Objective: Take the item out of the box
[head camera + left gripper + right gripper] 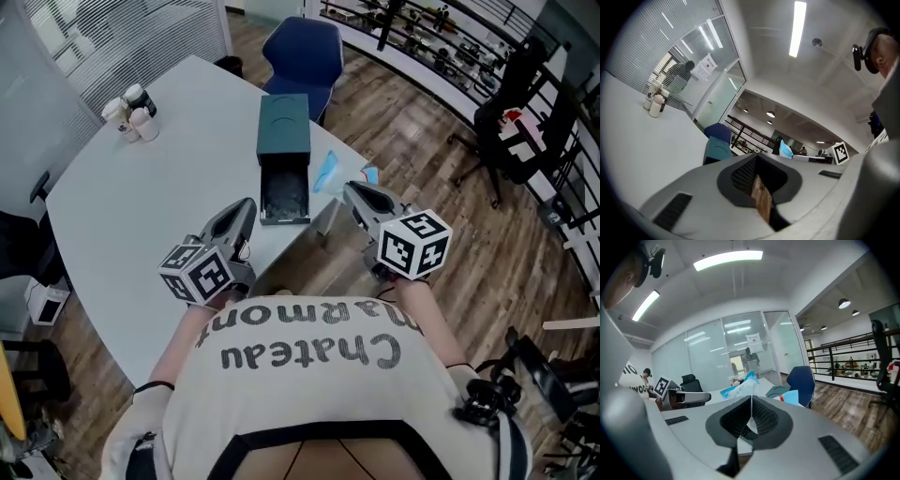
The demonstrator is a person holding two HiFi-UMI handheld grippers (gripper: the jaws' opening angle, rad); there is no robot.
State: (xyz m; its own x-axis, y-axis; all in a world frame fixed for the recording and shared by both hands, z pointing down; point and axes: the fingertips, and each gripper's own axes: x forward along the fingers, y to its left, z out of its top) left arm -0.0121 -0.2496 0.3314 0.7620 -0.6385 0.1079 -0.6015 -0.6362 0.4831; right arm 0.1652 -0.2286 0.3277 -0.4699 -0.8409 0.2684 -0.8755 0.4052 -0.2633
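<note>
White table [122, 206], blue chair [302, 52], apparently wooden floor [422, 131]

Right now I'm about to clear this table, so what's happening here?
A person holds a claw in each hand. The right claw is shut on the edge of a blue packet, beside the open teal box on the white table. The left claw is shut and empty.

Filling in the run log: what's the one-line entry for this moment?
box open | blue packet on table beside box | left claw shut | right claw shut near packet
</note>
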